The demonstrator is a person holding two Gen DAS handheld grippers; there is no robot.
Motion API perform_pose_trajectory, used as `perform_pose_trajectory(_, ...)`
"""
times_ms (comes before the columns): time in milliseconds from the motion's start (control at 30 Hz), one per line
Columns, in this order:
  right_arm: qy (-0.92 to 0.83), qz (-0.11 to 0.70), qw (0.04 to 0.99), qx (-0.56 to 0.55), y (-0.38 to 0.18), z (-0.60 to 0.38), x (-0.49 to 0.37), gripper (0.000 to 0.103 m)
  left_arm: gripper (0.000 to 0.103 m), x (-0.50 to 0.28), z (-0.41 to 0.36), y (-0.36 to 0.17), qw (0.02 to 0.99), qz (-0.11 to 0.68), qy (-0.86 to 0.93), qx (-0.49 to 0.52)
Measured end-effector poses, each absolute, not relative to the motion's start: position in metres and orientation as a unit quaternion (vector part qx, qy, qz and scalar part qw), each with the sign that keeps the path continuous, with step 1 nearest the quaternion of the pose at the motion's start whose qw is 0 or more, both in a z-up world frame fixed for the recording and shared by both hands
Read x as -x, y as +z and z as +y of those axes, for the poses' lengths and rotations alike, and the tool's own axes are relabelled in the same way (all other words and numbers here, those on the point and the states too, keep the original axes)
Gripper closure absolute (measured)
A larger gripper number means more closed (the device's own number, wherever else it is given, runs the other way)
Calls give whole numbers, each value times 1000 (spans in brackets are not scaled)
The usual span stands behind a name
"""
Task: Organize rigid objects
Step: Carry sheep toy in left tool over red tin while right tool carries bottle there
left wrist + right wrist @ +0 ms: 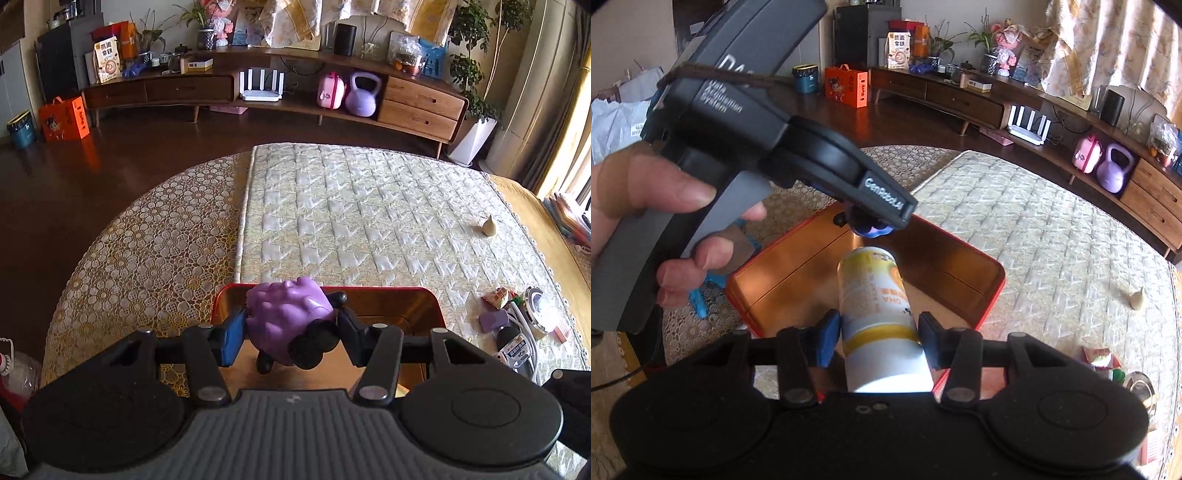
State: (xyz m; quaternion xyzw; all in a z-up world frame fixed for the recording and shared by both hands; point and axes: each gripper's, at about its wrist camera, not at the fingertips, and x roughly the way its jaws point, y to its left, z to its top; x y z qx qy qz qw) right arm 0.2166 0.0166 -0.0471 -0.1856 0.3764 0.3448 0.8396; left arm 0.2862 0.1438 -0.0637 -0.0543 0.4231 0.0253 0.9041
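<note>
My left gripper (290,332) is shut on a purple knobbly toy with black feet (288,317) and holds it over the red-rimmed metal tin (421,295). In the right wrist view the left gripper's body (768,147) hangs over the far part of the tin (990,291), with a bit of the purple toy (871,229) showing under it. My right gripper (881,339) is shut on a white and yellow bottle (879,317), which lies pointing into the tin above its copper-coloured floor.
The tin sits on a table with a quilted cloth (369,206) over a lace cover (147,243). A small cream figure (489,226) stands to the right. A heap of small items, a purple block (493,320), a packet, a round metal object, lies at right. A blue toy (701,295) lies left of the tin.
</note>
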Motion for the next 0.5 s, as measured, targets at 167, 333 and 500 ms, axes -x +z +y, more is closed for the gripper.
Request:
perform_pose_trajectory(167, 349, 376, 834, 201, -61, 29, -223, 57, 49, -292, 136, -78, 898, 438, 23, 45)
perform_pose_trajectory(333, 358, 380, 827, 209, -73, 37, -229, 57, 50, -295, 137, -92, 893, 447, 34, 41)
perform_pose_trajectory(500, 359, 385, 824, 208, -80, 43, -231, 57, 49, -299, 144, -100, 890, 452, 45, 46)
